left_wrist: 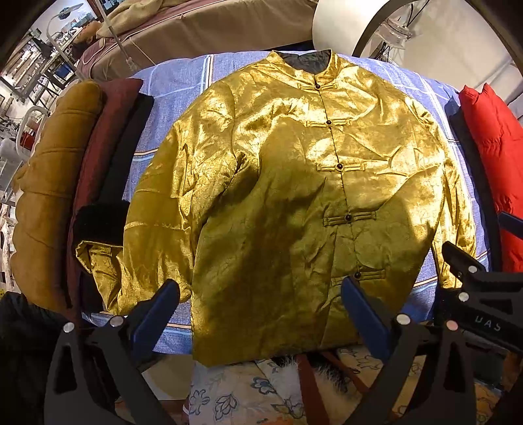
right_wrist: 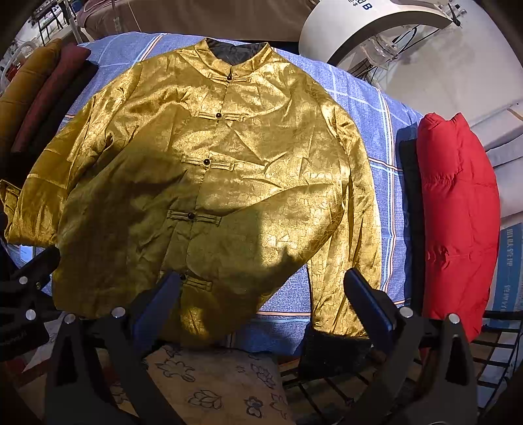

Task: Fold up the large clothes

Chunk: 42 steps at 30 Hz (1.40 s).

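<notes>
A shiny gold jacket point(left_wrist: 278, 183) with frog buttons down the front lies flat and face up on a blue checked cloth point(left_wrist: 183, 88), collar far, hem near. It also shows in the right wrist view point(right_wrist: 202, 170). Both sleeves lie along its sides; black cuffs show at the sleeve ends point(left_wrist: 98, 222) point(right_wrist: 330, 349). My left gripper point(left_wrist: 261, 294) is open and empty above the hem's left half. My right gripper point(right_wrist: 261, 287) is open and empty above the hem's right half, and shows at the right edge of the left wrist view point(left_wrist: 470, 278).
Folded padded clothes, mustard point(left_wrist: 49, 183), maroon and black, are stacked left of the cloth. A red padded garment point(right_wrist: 457, 215) lies on the right. A white machine point(right_wrist: 369, 23) stands at the far right. A floral cushion point(right_wrist: 212, 385) sits below the near edge.
</notes>
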Tool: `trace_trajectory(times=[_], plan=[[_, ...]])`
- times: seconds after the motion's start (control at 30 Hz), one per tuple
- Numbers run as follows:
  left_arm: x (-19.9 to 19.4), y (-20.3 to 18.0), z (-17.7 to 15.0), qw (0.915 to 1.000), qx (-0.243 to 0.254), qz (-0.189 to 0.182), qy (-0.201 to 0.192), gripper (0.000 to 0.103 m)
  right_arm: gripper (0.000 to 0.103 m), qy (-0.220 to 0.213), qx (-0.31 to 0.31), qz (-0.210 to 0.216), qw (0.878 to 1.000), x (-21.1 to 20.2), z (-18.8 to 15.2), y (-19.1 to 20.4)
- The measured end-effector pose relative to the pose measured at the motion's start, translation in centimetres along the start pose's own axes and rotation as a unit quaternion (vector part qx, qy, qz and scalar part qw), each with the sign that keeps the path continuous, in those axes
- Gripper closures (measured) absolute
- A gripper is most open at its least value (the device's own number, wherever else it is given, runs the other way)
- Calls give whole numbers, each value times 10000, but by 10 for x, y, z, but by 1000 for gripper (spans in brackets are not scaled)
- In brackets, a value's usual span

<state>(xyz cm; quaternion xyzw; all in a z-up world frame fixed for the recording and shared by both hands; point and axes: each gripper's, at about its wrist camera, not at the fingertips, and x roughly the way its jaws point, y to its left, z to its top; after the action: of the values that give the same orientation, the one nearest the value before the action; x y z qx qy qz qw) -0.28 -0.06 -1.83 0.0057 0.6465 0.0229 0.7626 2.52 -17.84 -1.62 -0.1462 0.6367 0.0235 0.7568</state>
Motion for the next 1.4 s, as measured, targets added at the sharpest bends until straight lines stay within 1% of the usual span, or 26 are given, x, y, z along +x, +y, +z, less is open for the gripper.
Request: trace_trajectory(times=[1.13,1.4], plan=[[2,1,-1,10000,-42,-34,37,6,4,33,21,-50,10000,2,-2,-2],[7,3,-2,9998,-122,-75,141,6,4,57,42,-42,10000,4,-2,-1]])
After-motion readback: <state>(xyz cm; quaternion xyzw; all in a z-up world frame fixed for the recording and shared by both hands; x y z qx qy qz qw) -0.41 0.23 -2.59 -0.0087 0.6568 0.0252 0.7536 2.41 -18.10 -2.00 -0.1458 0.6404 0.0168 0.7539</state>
